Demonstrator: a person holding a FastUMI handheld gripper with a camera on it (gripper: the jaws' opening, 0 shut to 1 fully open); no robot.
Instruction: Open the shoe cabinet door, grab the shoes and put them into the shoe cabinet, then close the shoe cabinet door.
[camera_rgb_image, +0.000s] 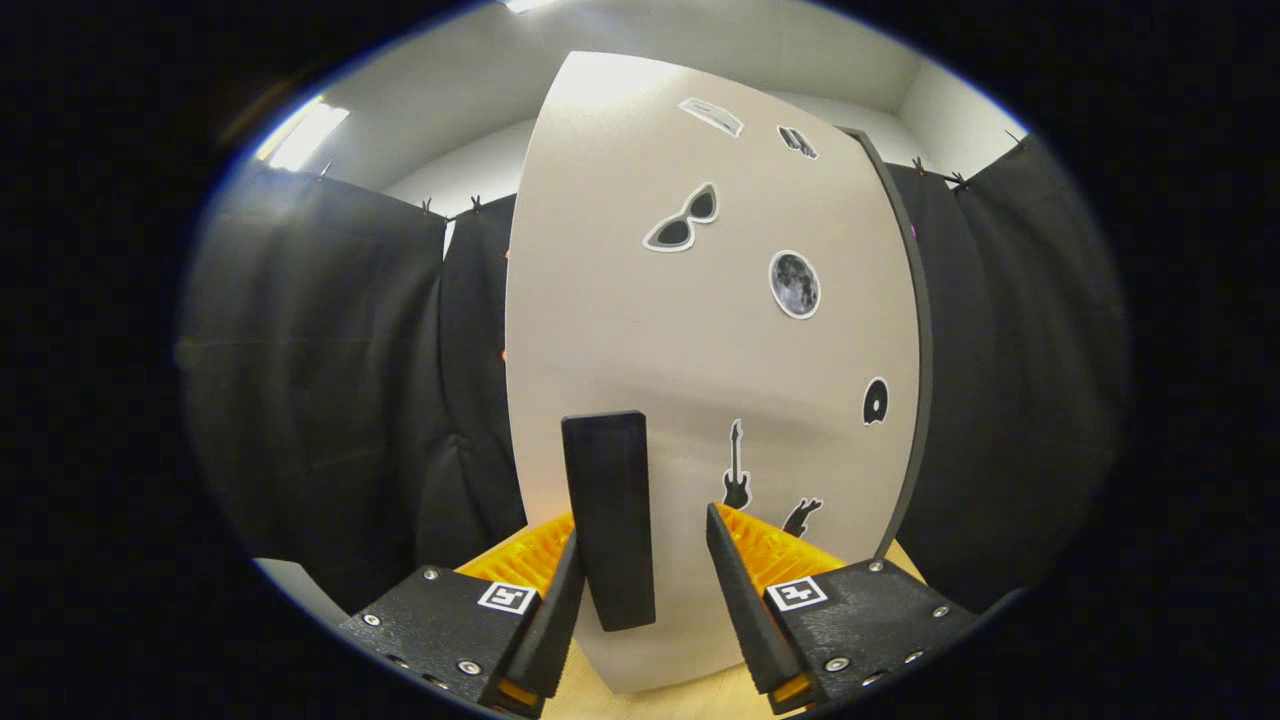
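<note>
Black cloth (330, 380) hangs as the booth's wall on both sides, clipped along a line at the top, with a pale grey-white room wall (470, 165) and ceiling above it and a bright ceiling light (300, 135) at about ten o'clock. A light wooden surface (650, 700) shows at six o'clock, below and between the fingers.

The tall beige shoe cabinet door (620, 300) stands upright straight ahead, at twelve o'clock from the gripper, and looks bowed by the lens. Its right side is edged by a thin dark strip (915, 330). Whether the door is fully closed or slightly ajar cannot be told.

On the door's face are several stickers: a white-rimmed sunglasses sticker (682, 220) at about one o'clock, a round grey moon sticker (795, 284) to its lower right, two small stickers (712, 115) near the top, a small black disc sticker (875, 402) at three o'clock near the right edge, and a black guitar sticker (736, 470) low down with another dark guitar-like sticker (803, 515) just beside it at four o'clock.

A black rectangular bar handle (608, 520) sits upright on the lower part of the door. The gripper (640, 560) is right at it: its jaws stand apart, with the handle between the fingers. The left finger (562, 590) is touching or almost touching the handle's left side; the right finger (735, 580) stands clear of it, with bare door showing in the gap.
</note>
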